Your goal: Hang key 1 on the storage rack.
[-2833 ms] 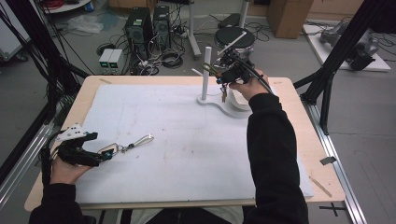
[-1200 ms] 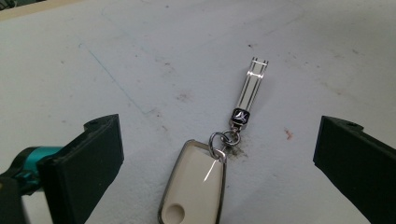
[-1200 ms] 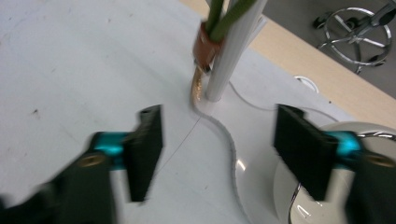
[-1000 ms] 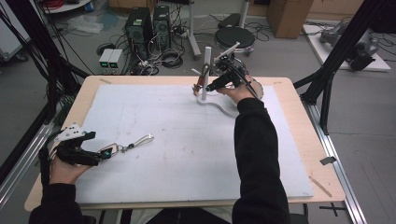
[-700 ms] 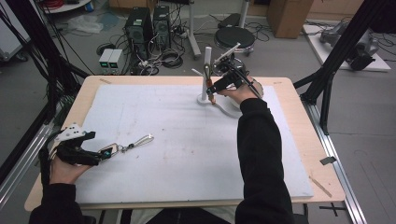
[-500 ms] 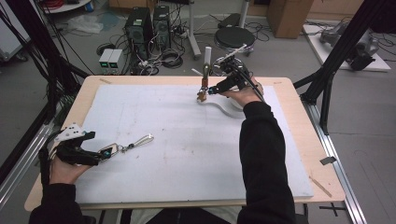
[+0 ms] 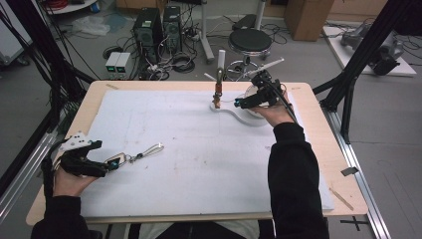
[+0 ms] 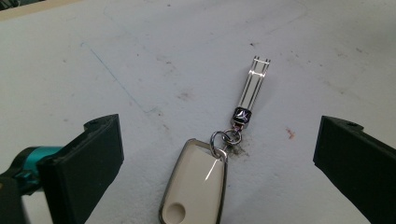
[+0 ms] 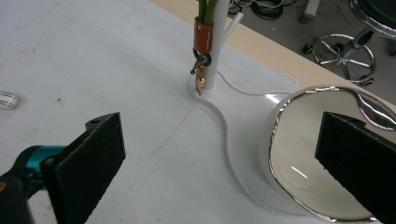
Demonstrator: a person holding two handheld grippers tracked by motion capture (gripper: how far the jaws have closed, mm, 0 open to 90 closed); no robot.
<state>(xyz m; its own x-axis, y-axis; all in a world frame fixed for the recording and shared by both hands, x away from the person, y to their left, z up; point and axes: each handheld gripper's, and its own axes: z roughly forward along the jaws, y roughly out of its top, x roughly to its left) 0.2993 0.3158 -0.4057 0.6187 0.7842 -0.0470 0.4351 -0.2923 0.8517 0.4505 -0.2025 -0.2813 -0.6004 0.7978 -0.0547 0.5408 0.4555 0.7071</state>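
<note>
Key fob (image 8: 194,184), cream w/ glossy dark rim, lies flat on the white table (image 7: 199,164) just ahead of your left tongs (image 7: 115,163); jaws wide, holding nothing. Ring plus slim shiny metal clip (image 8: 254,88) trail off it. Next, I'd judge: close on the fob. Far right, your right tongs (image 7: 238,104) gape empty near the white stand (image 9: 219,56), brown leather strap (image 9: 203,35) hung on it, beside a chrome-rimmed dish (image 9: 317,158).

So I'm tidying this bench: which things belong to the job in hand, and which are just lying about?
In the job:
- key fob with keyring strap, between the open left tongs
- white stand holding a hung brown key strap
- right tongs, open

Lying about:
- bowl
- tape scrap
</note>
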